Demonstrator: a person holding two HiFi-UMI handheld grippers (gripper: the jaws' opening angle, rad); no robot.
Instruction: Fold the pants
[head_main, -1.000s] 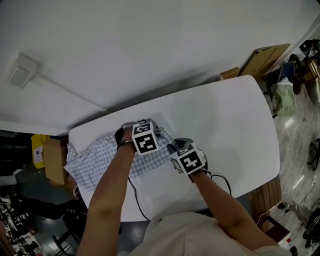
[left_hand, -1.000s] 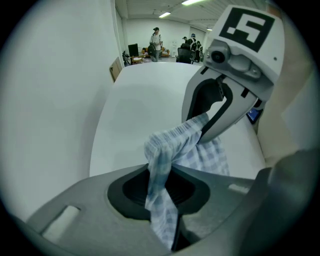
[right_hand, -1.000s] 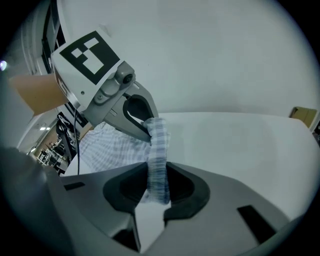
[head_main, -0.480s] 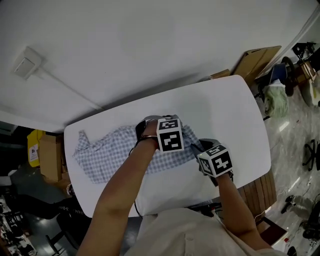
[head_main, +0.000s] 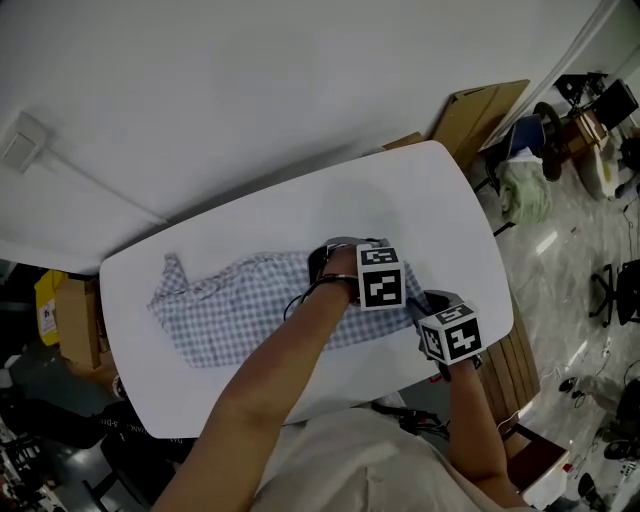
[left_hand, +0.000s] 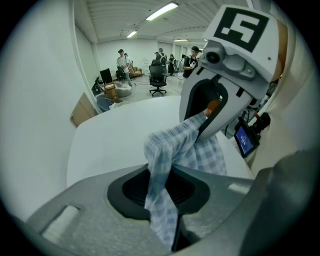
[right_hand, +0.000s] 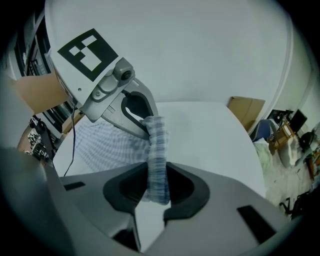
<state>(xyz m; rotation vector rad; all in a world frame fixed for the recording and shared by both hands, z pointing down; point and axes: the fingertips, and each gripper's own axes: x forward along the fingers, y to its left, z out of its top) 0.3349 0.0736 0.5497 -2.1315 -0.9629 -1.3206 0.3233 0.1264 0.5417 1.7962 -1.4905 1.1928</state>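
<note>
Checked pants (head_main: 240, 310), bunched, fill and hide the narrow gaps where left gripper (left_hand: 162, 207) and right gripper (right_hand: 156, 192) jaws clamp them.

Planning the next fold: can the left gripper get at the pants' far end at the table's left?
Probably not yet: the left gripper is shut on the checked pants at their other end; nothing else blocks the way.

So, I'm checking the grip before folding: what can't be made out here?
Head view: the left gripper and right gripper hide their own jaws; the left forearm covers part of the blue-and-white checked cloth pants.
Left gripper view: the cloth's lower end vanishes in the dark gap between the jaws; distant people are too small.
</note>
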